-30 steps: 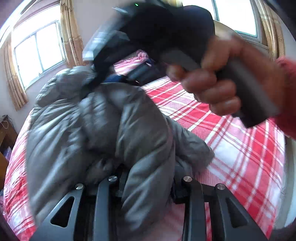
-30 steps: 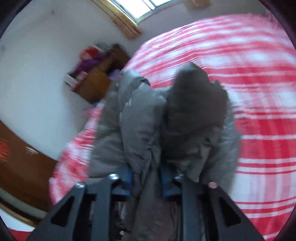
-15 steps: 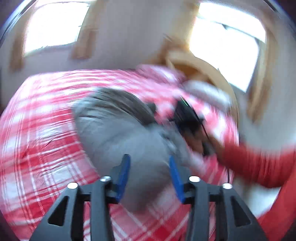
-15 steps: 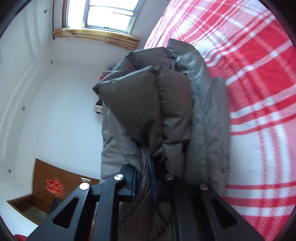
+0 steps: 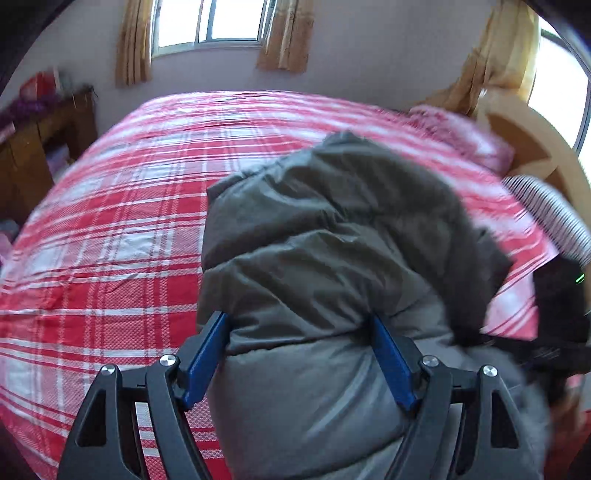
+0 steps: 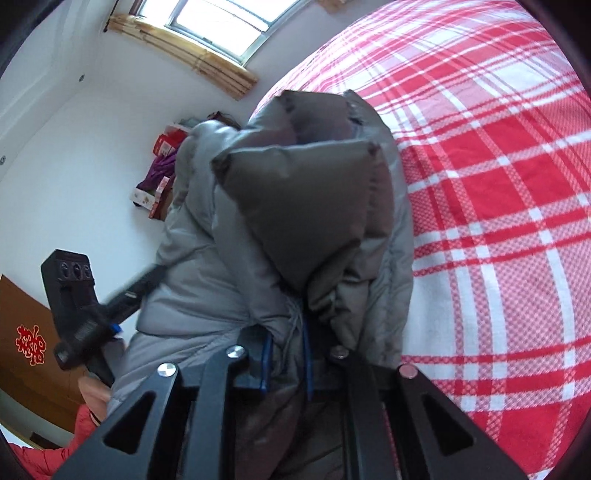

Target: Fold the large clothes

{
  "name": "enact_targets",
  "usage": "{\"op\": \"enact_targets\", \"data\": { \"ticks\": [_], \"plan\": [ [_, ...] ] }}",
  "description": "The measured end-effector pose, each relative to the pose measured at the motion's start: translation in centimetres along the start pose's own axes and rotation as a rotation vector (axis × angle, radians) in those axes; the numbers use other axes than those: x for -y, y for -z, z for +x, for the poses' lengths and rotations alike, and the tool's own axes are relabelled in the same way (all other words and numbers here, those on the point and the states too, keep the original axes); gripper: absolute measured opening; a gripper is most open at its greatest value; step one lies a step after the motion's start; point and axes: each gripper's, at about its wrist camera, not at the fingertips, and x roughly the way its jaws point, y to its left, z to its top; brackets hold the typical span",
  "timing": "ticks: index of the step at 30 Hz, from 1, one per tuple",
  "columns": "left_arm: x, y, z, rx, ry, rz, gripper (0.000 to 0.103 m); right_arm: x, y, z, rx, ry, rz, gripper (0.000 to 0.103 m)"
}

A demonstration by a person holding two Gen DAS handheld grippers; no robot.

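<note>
**A:** How many garments are on the bed?

**B:** One that I can count: a grey padded jacket (image 5: 332, 236), bunched into a thick bundle and lying on the bed's red-and-white checked cover (image 5: 110, 229). The right wrist view shows the same jacket (image 6: 295, 206), with one puffy panel folded over on top and the cover (image 6: 498, 184) spreading out to its right.

**A:** And the tools?

**B:** Two, one in each hand. The left tool (image 5: 299, 354) has its jaws opening; a fold of the jacket sits between the two blue pads (image 5: 207, 354), which stand wide at either side of it. Whether they still touch the cloth I cannot say for certain, but they do not look pressed in. From the other camera, the left tool (image 6: 85, 314) shows at the jacket's left edge, with a hand (image 6: 94, 393) on its handle and a red sleeve (image 6: 44, 458) below.

**A:** The right tool?

**B:** The right tool (image 6: 286, 363) is clamped shut on a pinch of the jacket's fabric, its two blue pads nearly meeting with the cloth gathered between them. In the left view it is only a dark, blurred shape (image 5: 557, 306) at the right edge, with one green light.

**A:** Anything else in the room?

**B:** Two windows in the left view, one (image 5: 207, 22) on the far wall with two curtains (image 5: 133, 40), one at the right edge. One pink pillow (image 5: 458, 129) near the headboard. A wooden cabinet (image 5: 44, 136) at the left carries clutter.
</note>
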Motion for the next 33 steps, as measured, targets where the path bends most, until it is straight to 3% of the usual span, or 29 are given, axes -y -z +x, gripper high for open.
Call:
{"op": "enact_targets", "data": {
  "ticks": [4, 5, 9, 12, 16, 19, 20, 23, 24, 25, 28, 30, 33],
  "plan": [
    [0.8, 1.3, 1.0, -0.002, -0.082, 0.030, 0.080, 0.9, 0.4, -0.6, 0.004, -0.039, 0.025, 0.012],
    [1.2, 1.7, 1.2, 0.010, -0.106, 0.042, 0.081, 2.7, 0.4, -1.3, 0.005, -0.049, 0.032, 0.012],
    [2.8, 3.3, 2.3, 0.093, -0.207, 0.099, 0.082, 3.2, 0.8, -1.6, 0.013, -0.069, 0.048, 0.011],
    [3.5, 3.5, 2.5, 0.095, -0.255, 0.140, 0.082, 3.1, 0.8, -2.1, 0.007, -0.056, 0.058, 0.011],
    [2.8, 3.3, 2.7, 0.089, -0.228, 0.124, 0.082, 1.0, -0.1, -2.0, 0.004, 0.071, -0.020, 0.014],
    [2.8, 3.3, 2.5, 0.095, -0.230, 0.123, 0.082, -1.8, -0.5, -3.5, 0.002, 0.212, -0.078, 0.024],
    [2.7, 3.4, 2.5, 0.097, -0.230, 0.122, 0.082, -2.8, -0.9, -4.2, 0.020, 0.262, -0.101, 0.031],
    [2.7, 3.4, 2.6, 0.101, -0.236, 0.122, 0.082, -5.8, -1.9, -6.0, 0.074, 0.373, -0.158, 0.066],
    [2.8, 3.4, 2.6, 0.103, -0.239, 0.125, 0.082, -6.4, -2.3, -6.1, 0.086, 0.401, -0.158, 0.069],
    [2.8, 3.4, 2.6, 0.106, -0.243, 0.128, 0.082, -6.5, -2.9, -5.8, 0.125, 0.446, -0.132, 0.069],
    [3.3, 3.6, 2.3, 0.108, -0.250, 0.130, 0.082, -6.6, -5.3, -3.5, 0.090, 0.562, -0.123, 0.065],
    [3.5, 3.5, 2.4, 0.107, -0.258, 0.131, 0.082, -5.5, -5.4, -2.0, 0.067, 0.590, -0.087, 0.055],
    [3.7, 3.5, 2.5, 0.105, -0.262, 0.125, 0.082, -4.0, -5.8, -0.1, 0.067, 0.604, -0.047, 0.049]
  ]
}}
